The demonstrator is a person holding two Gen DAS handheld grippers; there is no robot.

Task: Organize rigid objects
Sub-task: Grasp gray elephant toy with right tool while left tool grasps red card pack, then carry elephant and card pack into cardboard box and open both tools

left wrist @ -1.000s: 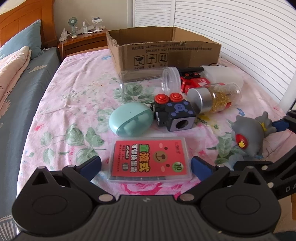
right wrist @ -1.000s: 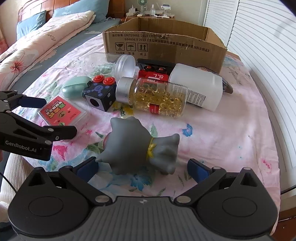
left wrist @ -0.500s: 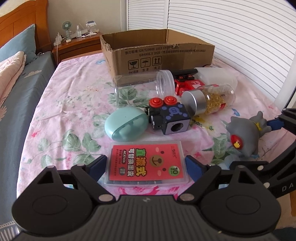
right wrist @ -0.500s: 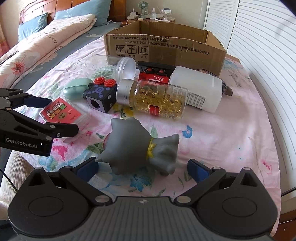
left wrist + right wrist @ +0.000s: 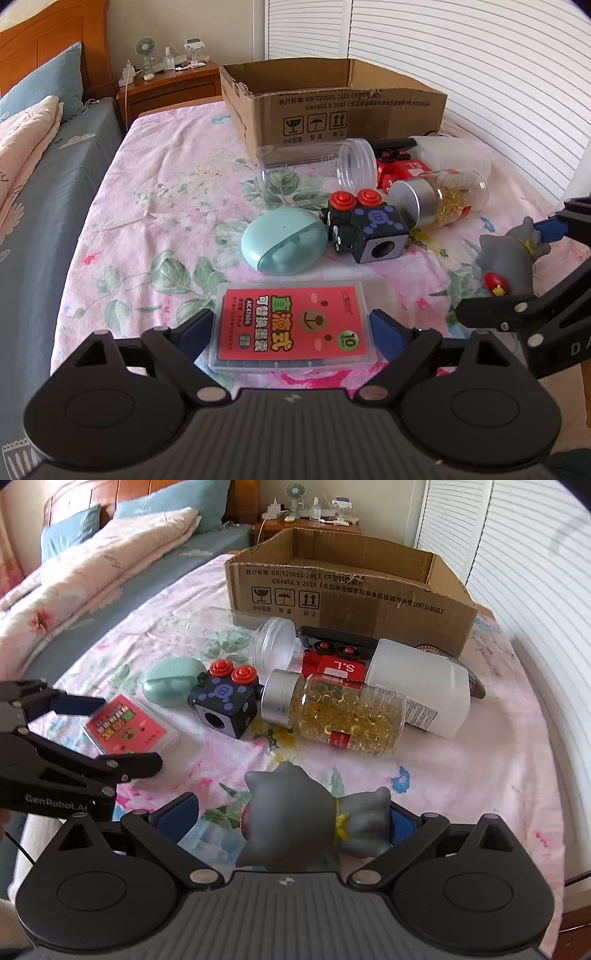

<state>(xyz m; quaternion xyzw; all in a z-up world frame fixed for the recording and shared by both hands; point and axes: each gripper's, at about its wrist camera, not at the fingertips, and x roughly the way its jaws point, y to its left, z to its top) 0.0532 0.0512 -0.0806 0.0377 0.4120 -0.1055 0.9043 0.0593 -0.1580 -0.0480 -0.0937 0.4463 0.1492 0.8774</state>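
The left gripper (image 5: pixel 291 326) brackets one flat clear plastic case with a red label (image 5: pixel 293 326), jaws seemingly touching its sides. The right gripper (image 5: pixel 291 818) stands wide around one grey rubber toy figure (image 5: pixel 314 827). Upper centre sits one open cardboard box (image 5: pixel 347 590).

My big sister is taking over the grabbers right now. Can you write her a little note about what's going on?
Left gripper: fingers on either side of the red card case, closed in on its edges; a firm grip is not certain.
Right gripper: around the grey toy figure; its right finger touches, the left has a gap.
Cardboard box at the back: what shows of its inside looks bare.
Lying on the bedspread before it: clear jar, capsule bottle, white bottle, black cube, mint case, red toy.
Done: nothing boxed that shows. Left: everything.
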